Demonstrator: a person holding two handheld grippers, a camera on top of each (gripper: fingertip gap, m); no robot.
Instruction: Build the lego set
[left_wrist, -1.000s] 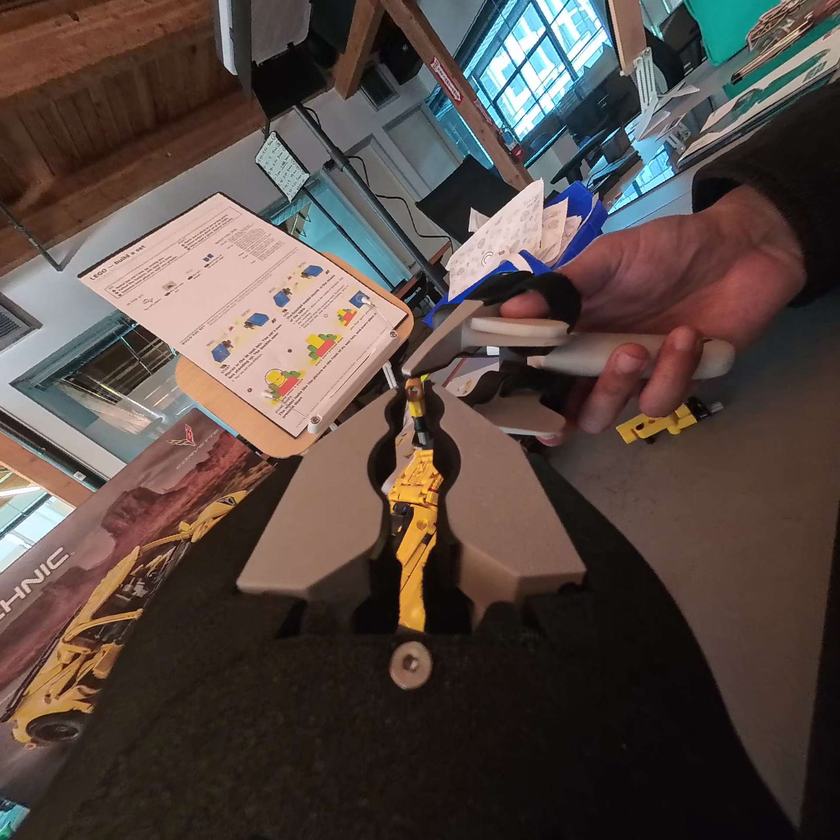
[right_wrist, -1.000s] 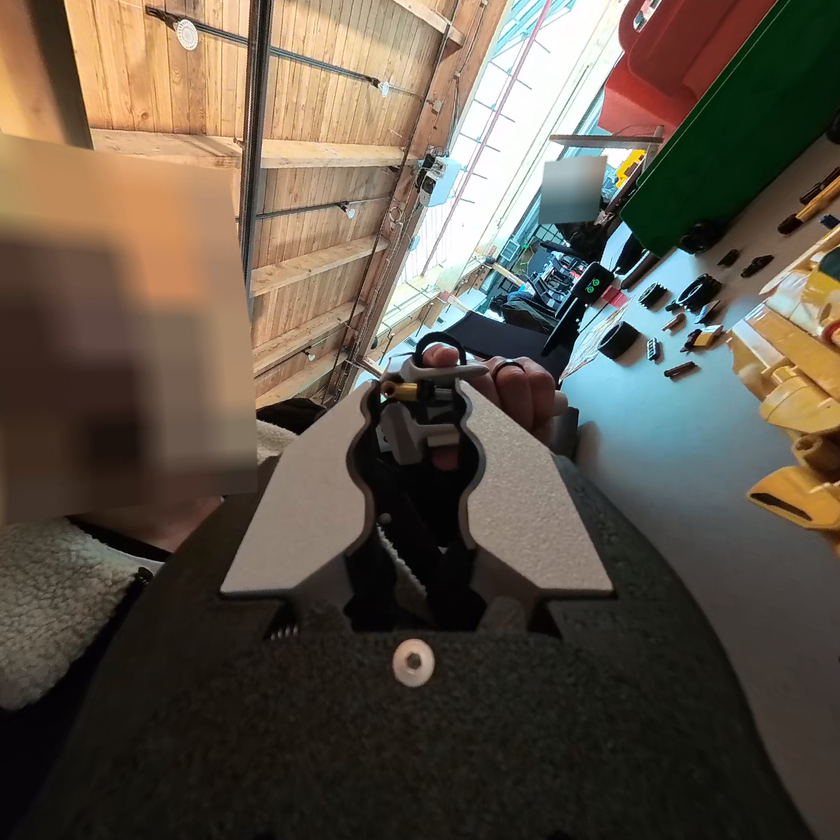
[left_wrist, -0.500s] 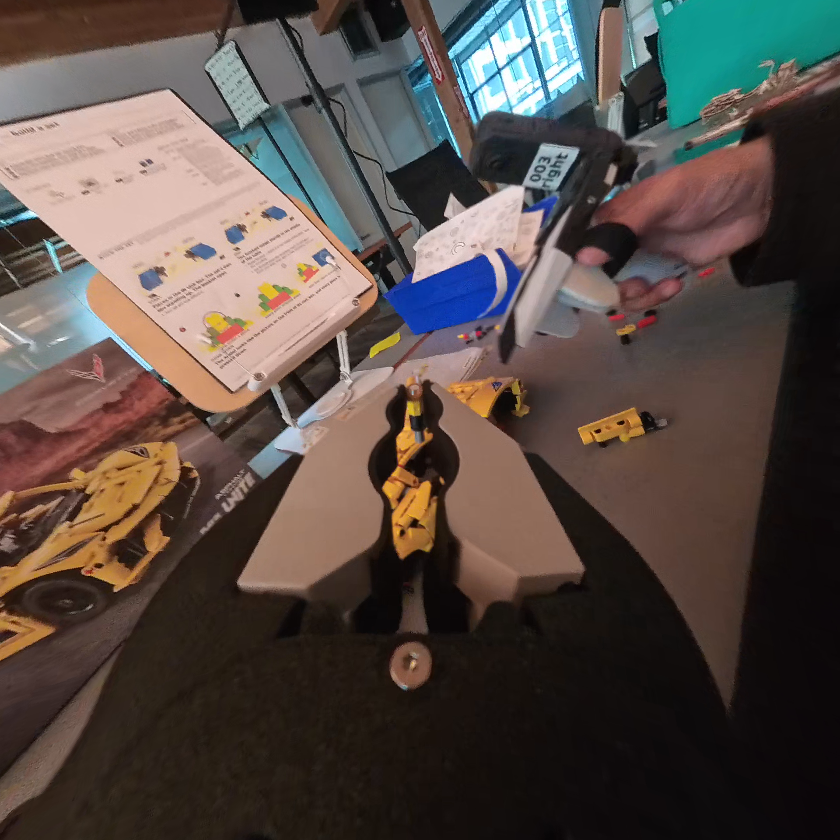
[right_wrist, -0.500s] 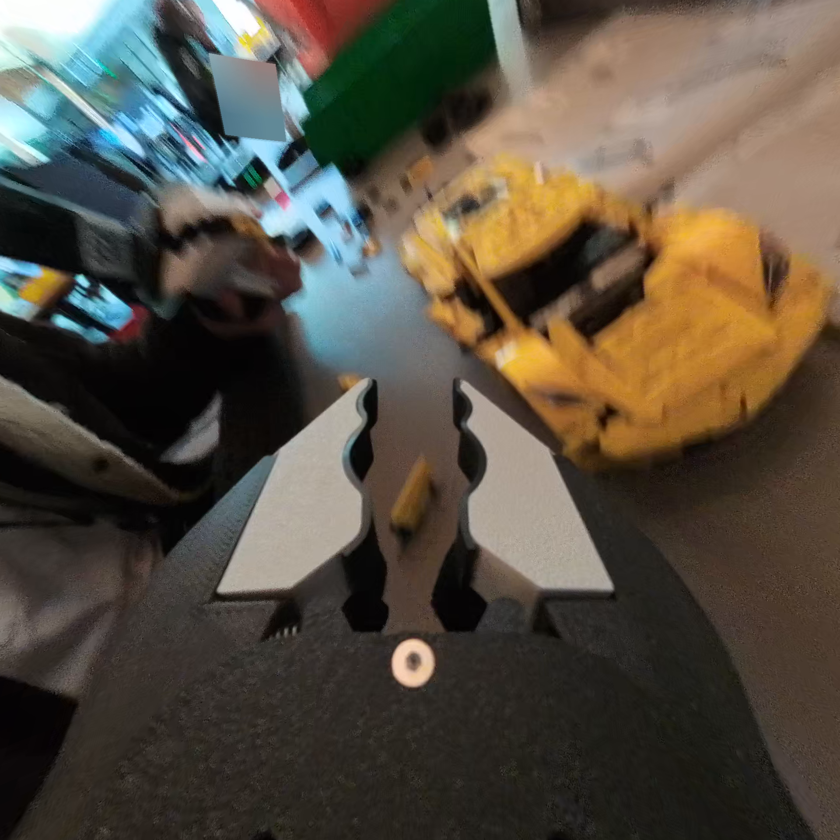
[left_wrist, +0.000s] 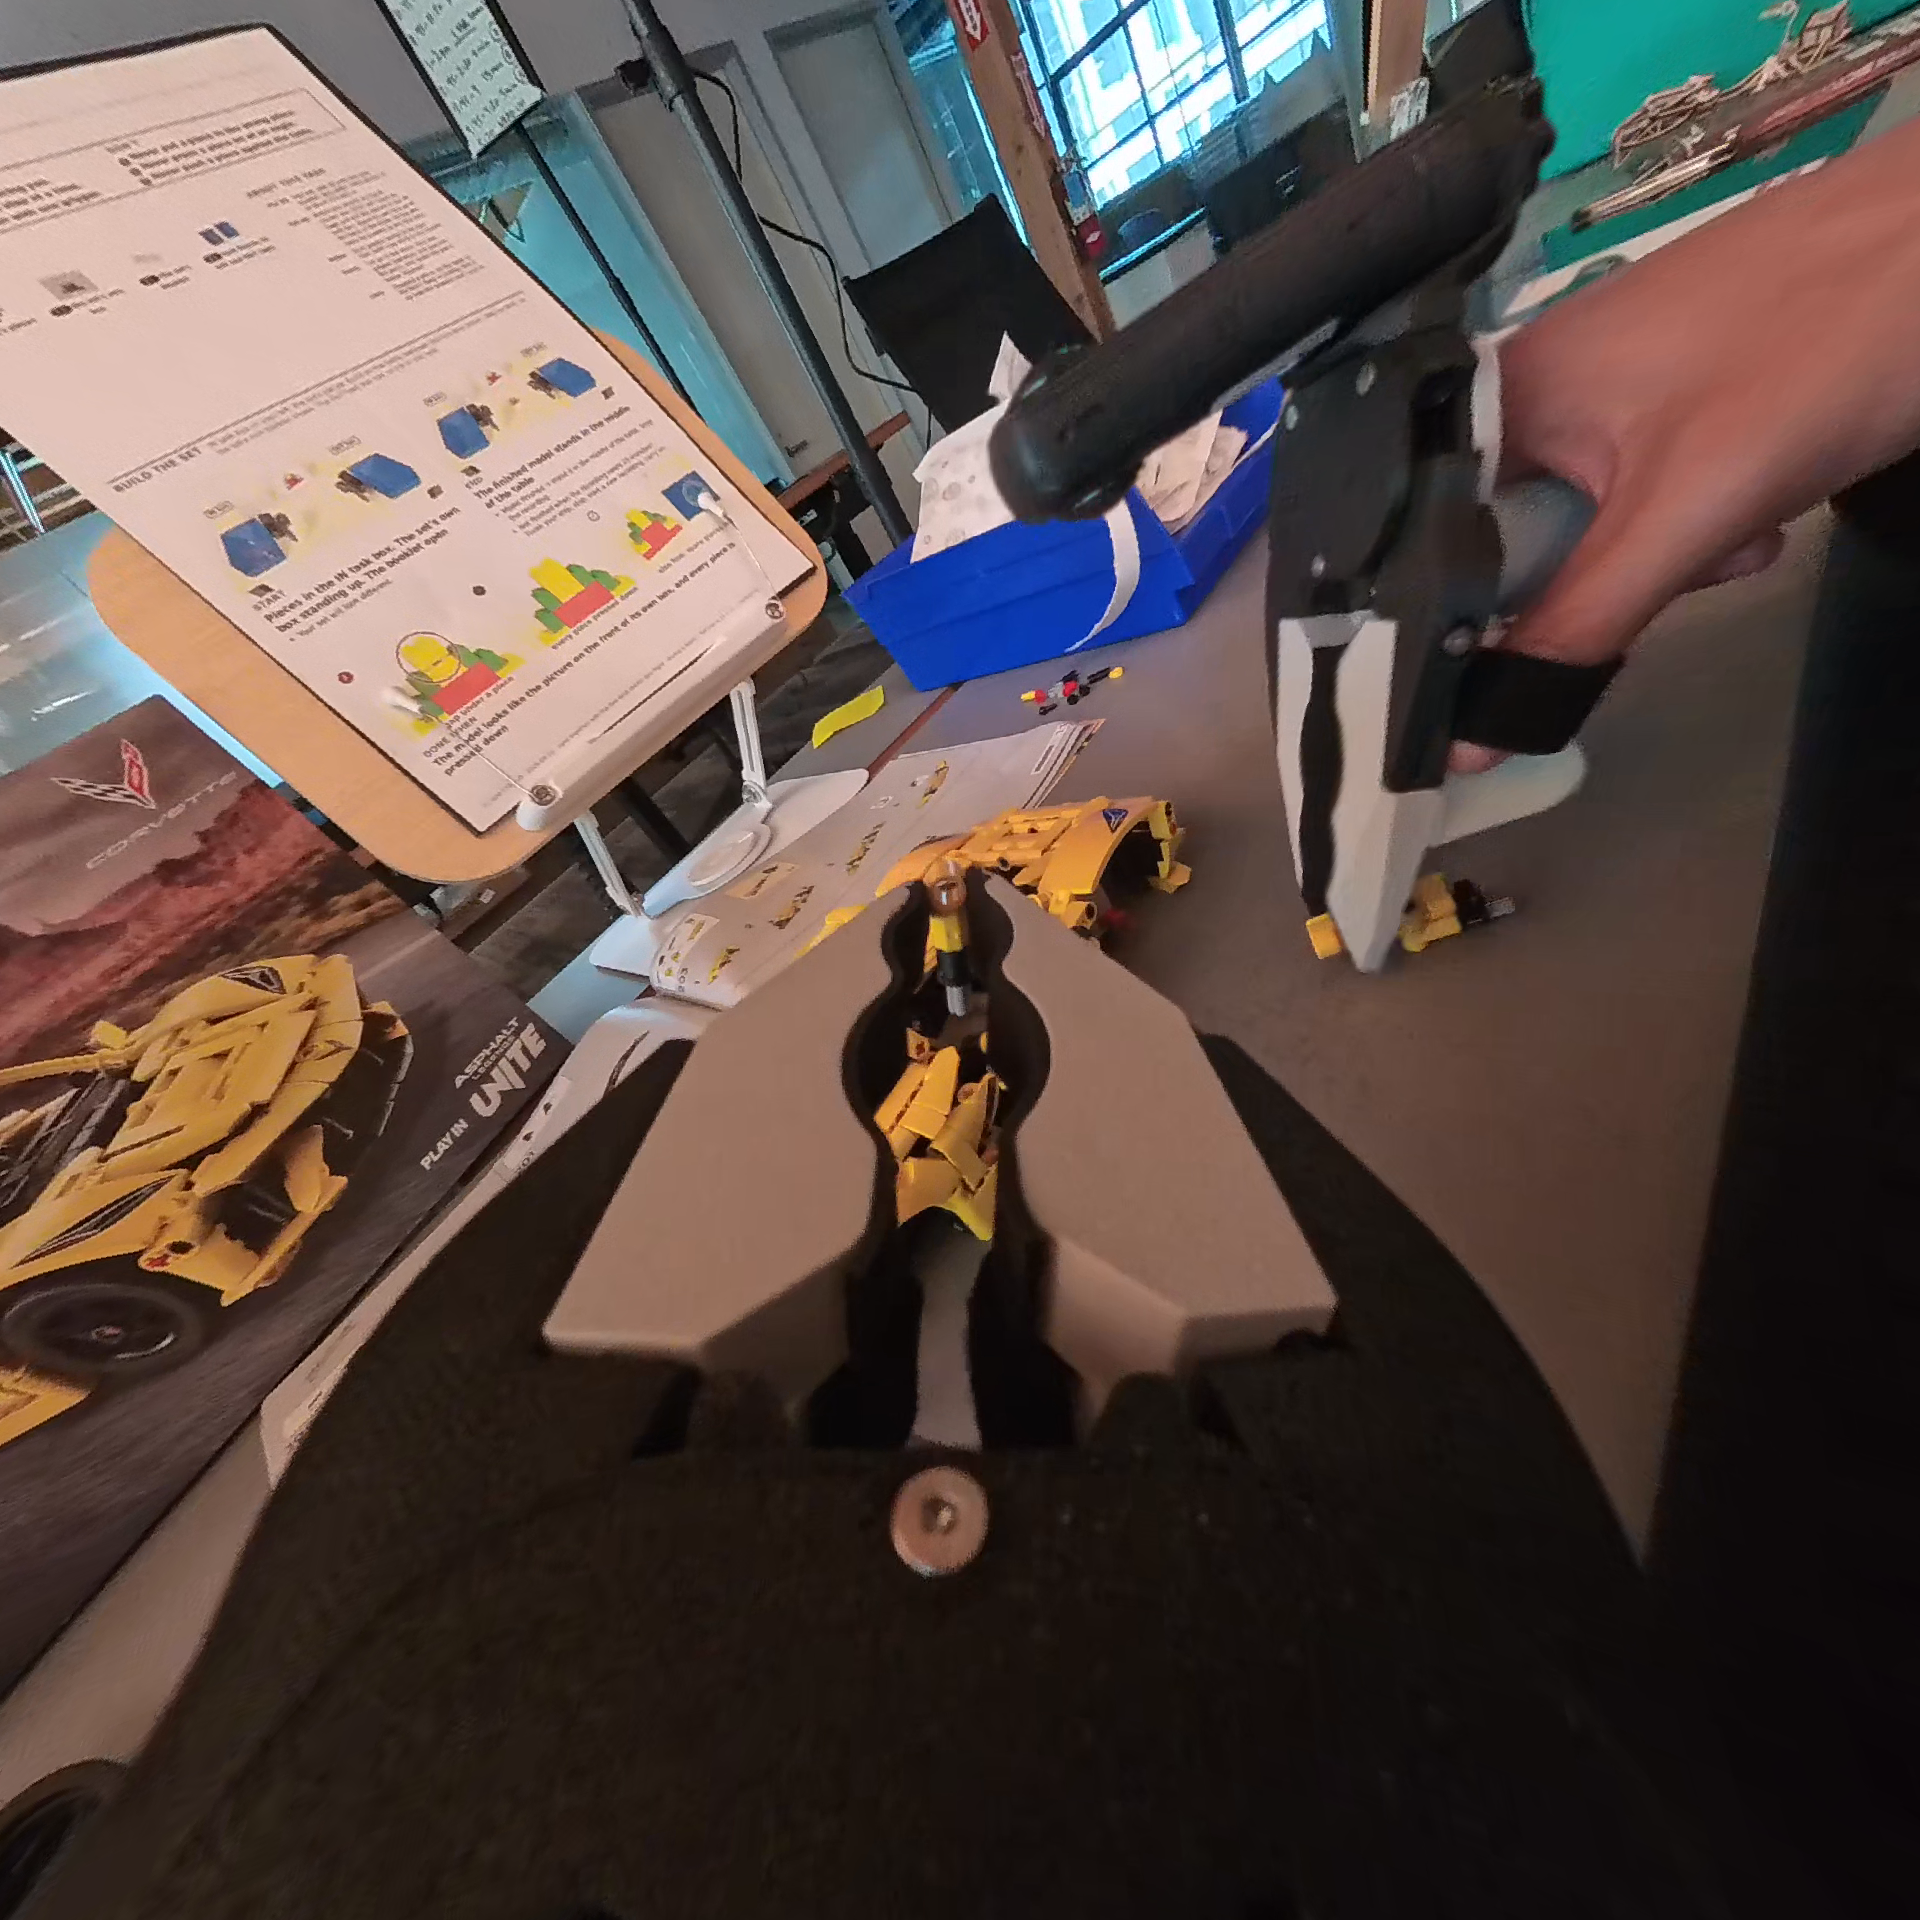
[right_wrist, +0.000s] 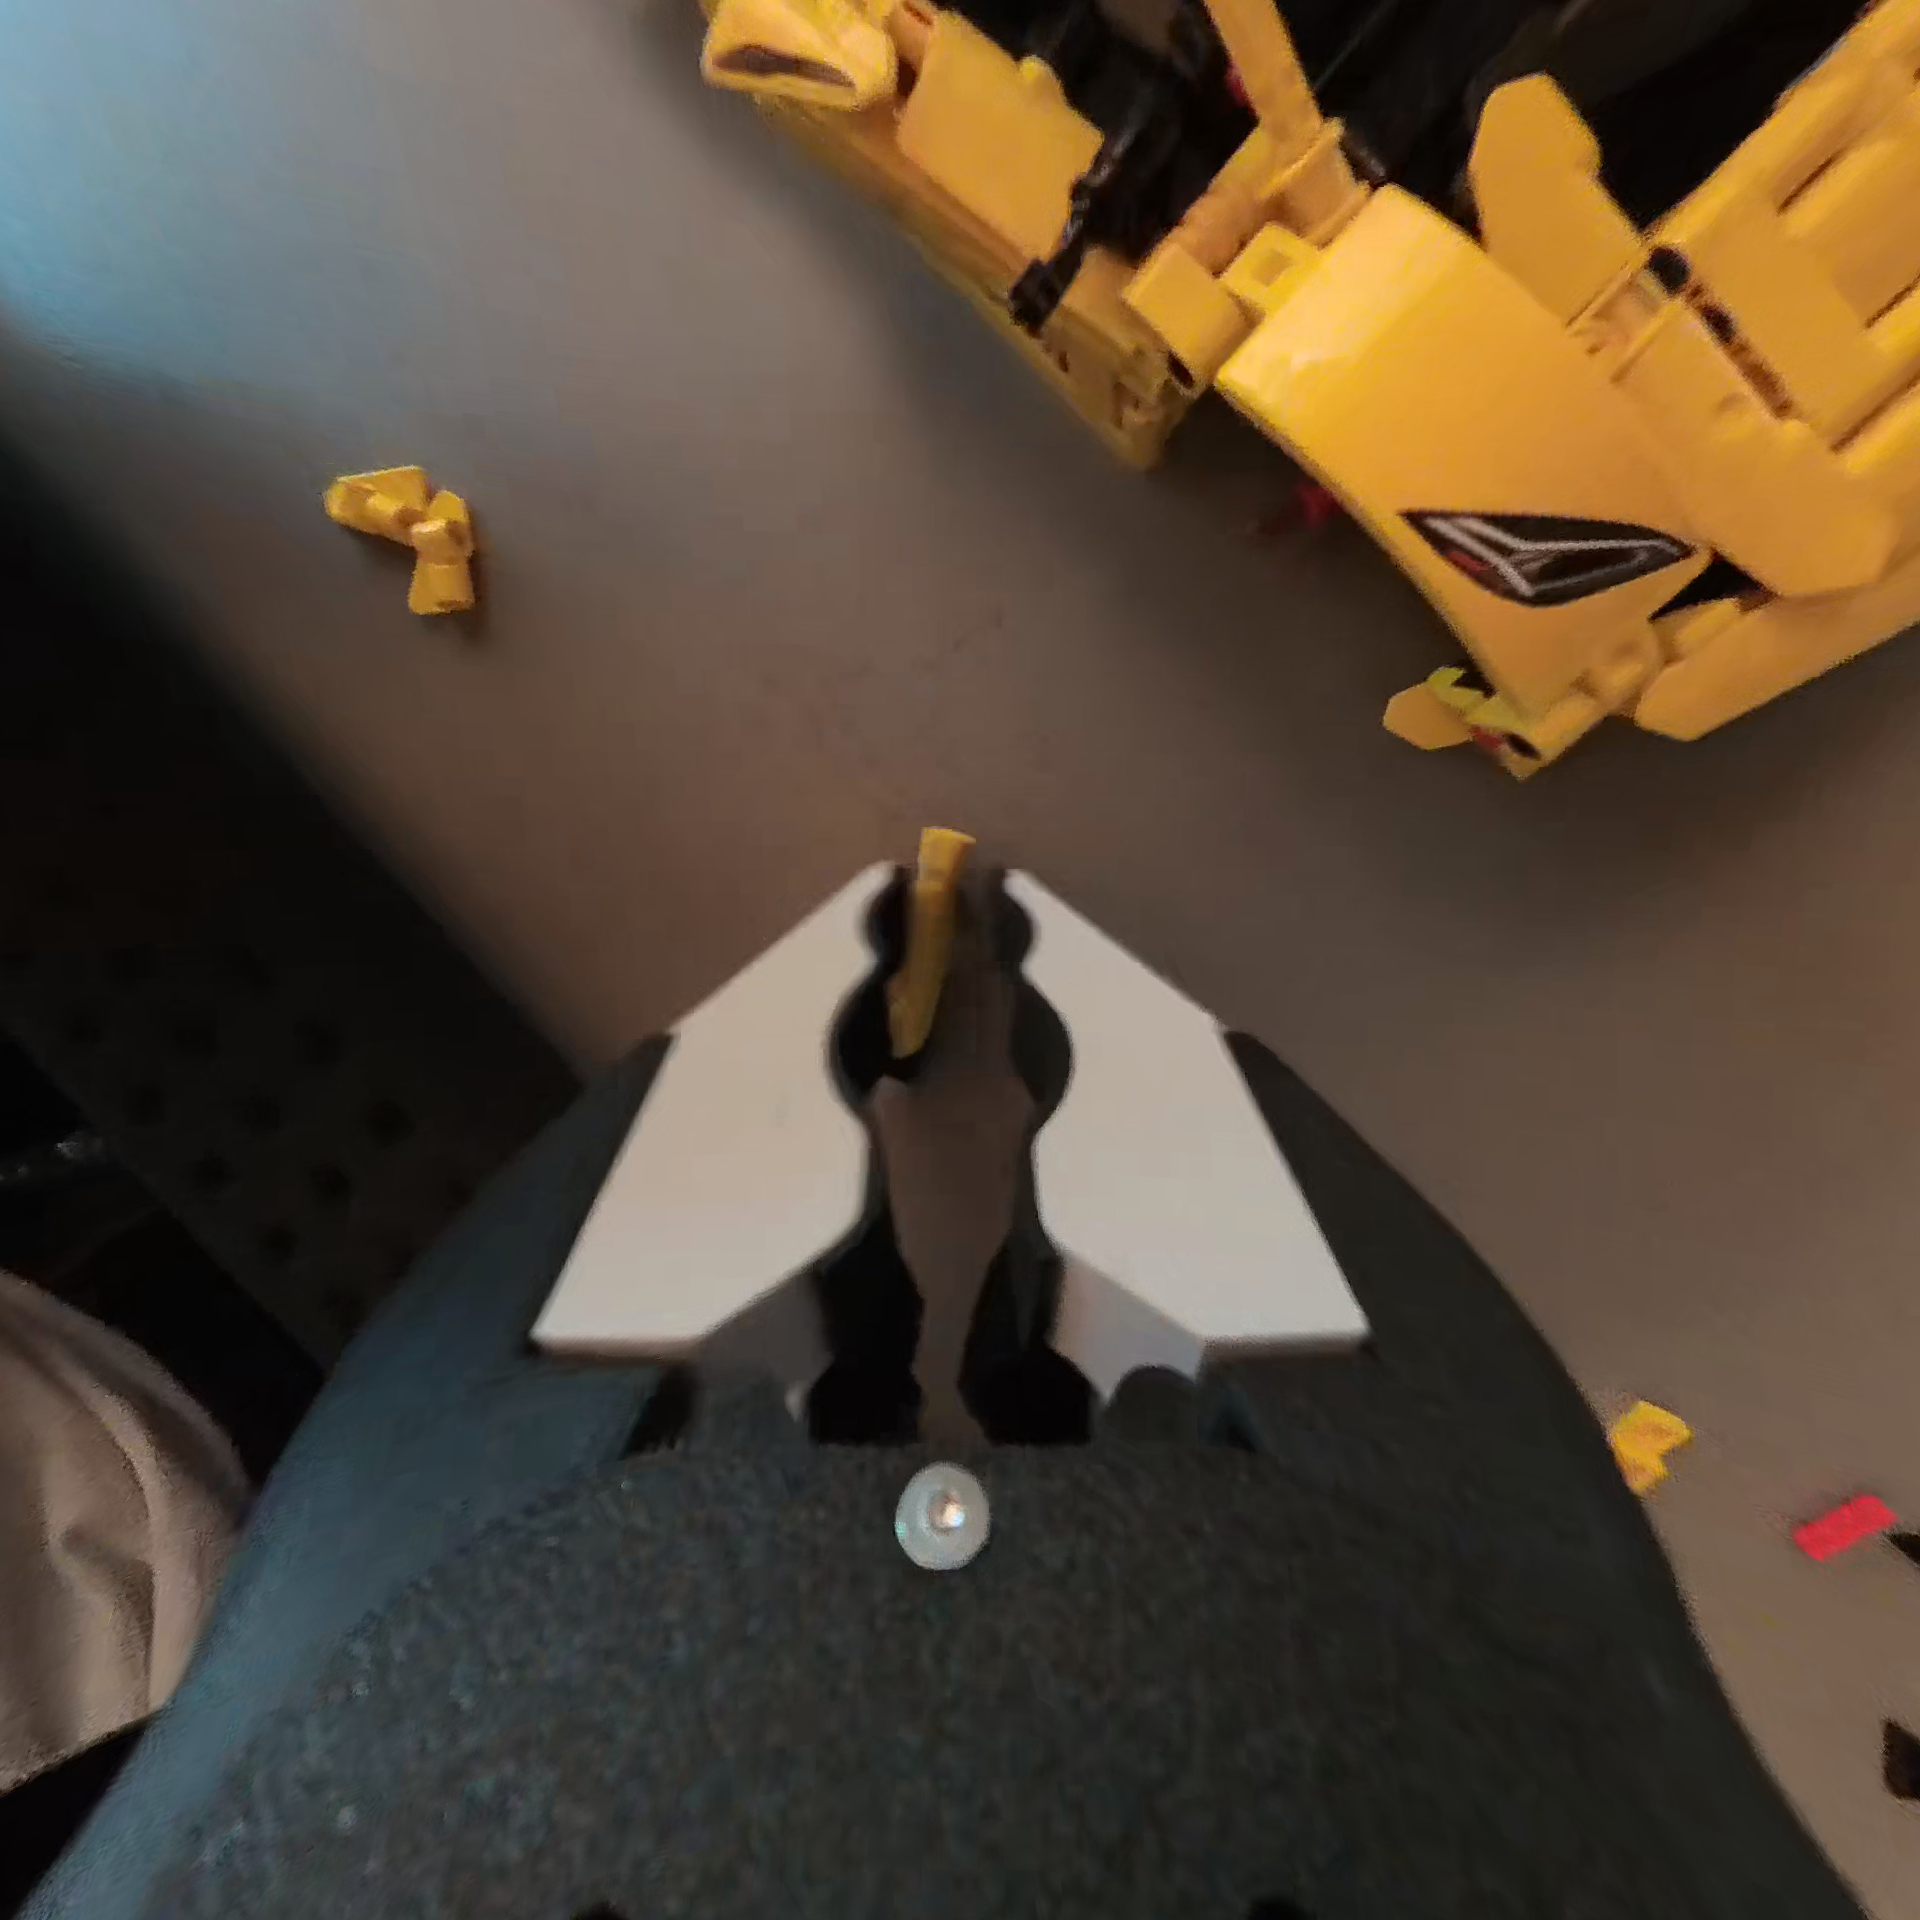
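Observation:
My left gripper (left_wrist: 951, 899) is shut on a small yellow lego sub-assembly (left_wrist: 940, 1132) with a tan-tipped rod sticking out past the fingertips; it is held above the table. My right gripper (right_wrist: 948, 883) points down at the grey table and its jaws are closed around a slim yellow lego piece (right_wrist: 925, 956) that touches the table. It also shows in the left wrist view (left_wrist: 1351, 935), held by a hand. The large yellow lego car body (right_wrist: 1455, 364) lies just beyond the right gripper.
A yellow car section (left_wrist: 1039, 842) lies on the instruction booklet (left_wrist: 894, 810). A blue bin (left_wrist: 1039, 592), an instruction board on a stand (left_wrist: 364, 416) and the set's box (left_wrist: 156, 1091) stand behind. Loose pieces: yellow (right_wrist: 405, 530), yellow (right_wrist: 1647, 1439), red (right_wrist: 1844, 1532). My hands' fingertips stand some 15 cm from each other.
My right gripper left the left gripper's assembly, swung down to the table and closed around the slim yellow piece. My left gripper tilted down, still holding its assembly.

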